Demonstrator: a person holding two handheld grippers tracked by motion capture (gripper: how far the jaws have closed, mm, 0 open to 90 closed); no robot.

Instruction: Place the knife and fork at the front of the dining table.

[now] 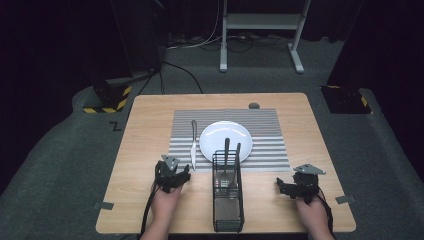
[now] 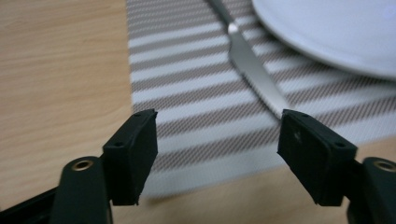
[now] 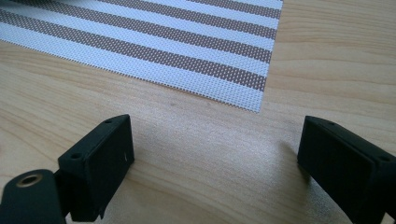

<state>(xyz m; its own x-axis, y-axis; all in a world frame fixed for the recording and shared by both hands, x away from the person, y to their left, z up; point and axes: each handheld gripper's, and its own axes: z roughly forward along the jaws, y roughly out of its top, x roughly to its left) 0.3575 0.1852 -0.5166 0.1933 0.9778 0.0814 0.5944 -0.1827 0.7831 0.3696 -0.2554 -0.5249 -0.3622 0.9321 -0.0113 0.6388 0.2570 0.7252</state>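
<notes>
A silver knife (image 1: 193,145) lies on the striped placemat (image 1: 260,135), just left of a white plate (image 1: 225,140). My left gripper (image 1: 180,173) hovers at the mat's near left corner, open, with nothing between its jaws. In the left gripper view the knife's blade (image 2: 254,70) runs down to the right jaw's tip, with the plate (image 2: 327,32) beyond it; the gripper (image 2: 217,121) stands wide. My right gripper (image 1: 286,185) sits at the near right of the table, open and empty (image 3: 215,123), facing the mat's near right corner (image 3: 163,42).
A black wire cutlery basket (image 1: 227,200) stands between my hands at the front of the wooden table (image 1: 145,130); dark utensil handles (image 1: 226,150) reach from it over the plate's near rim. A small dark object (image 1: 254,105) sits by the far edge.
</notes>
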